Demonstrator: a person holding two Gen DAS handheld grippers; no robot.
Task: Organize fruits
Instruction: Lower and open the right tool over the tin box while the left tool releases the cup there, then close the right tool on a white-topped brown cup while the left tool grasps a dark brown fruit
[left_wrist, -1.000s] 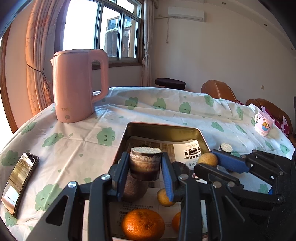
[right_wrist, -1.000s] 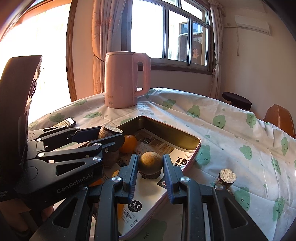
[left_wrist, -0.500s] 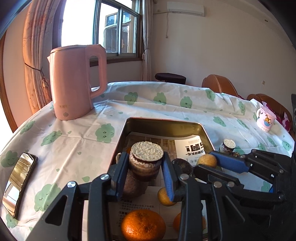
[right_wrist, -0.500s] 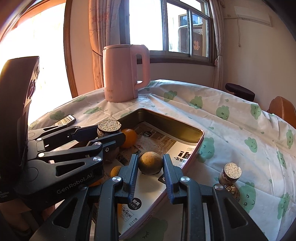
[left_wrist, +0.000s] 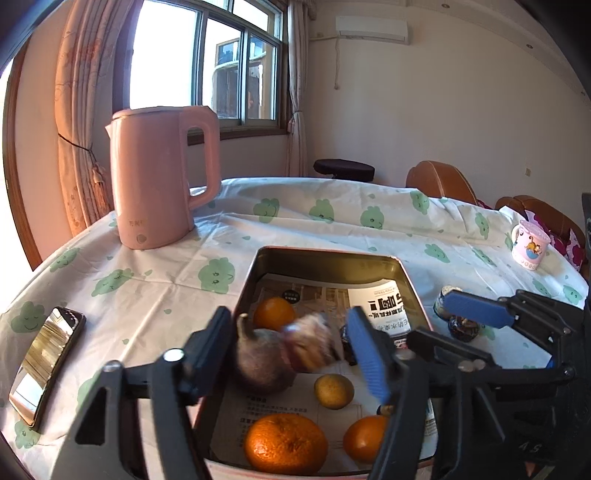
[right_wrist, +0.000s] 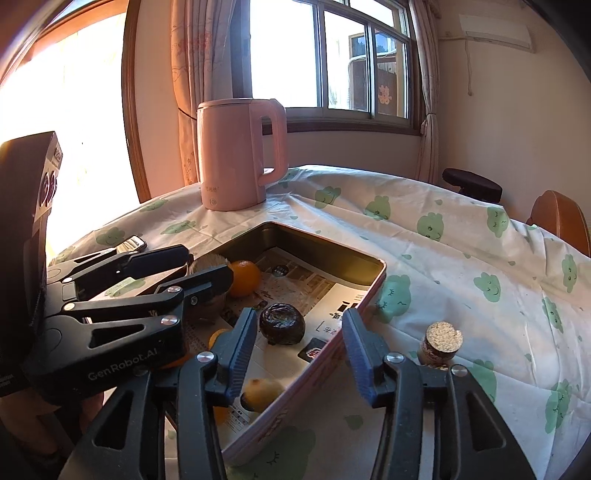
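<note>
A metal tray (left_wrist: 325, 258) lined with newspaper holds three oranges (left_wrist: 286, 443) and a purple-brown stemmed fruit (left_wrist: 262, 365). My left gripper (left_wrist: 291, 347) is opening wide over the tray. A blurred brown stub with a pale cut end (left_wrist: 310, 347) tumbles free between its fingers. My right gripper (right_wrist: 299, 347) is also opening, with no pad touching anything. A yellow-brown round fruit (right_wrist: 260, 393) lies on the paper just under its left finger (right_wrist: 240, 343). A dark wrinkled fruit (right_wrist: 282, 324) sits beyond it in the tray (right_wrist: 325, 362).
A pink kettle (left_wrist: 159, 177) stands at the back left of the cloth-covered table and a phone (left_wrist: 44, 362) lies near its left edge. A cut-topped stub (right_wrist: 441, 341) stands on the cloth right of the tray. A mug (left_wrist: 528, 247) and chairs are at far right.
Both grippers have opened. The brown stub has left the left jaws and tips down. The yellow-brown fruit has dropped from the right jaws onto the tray's paper.
</note>
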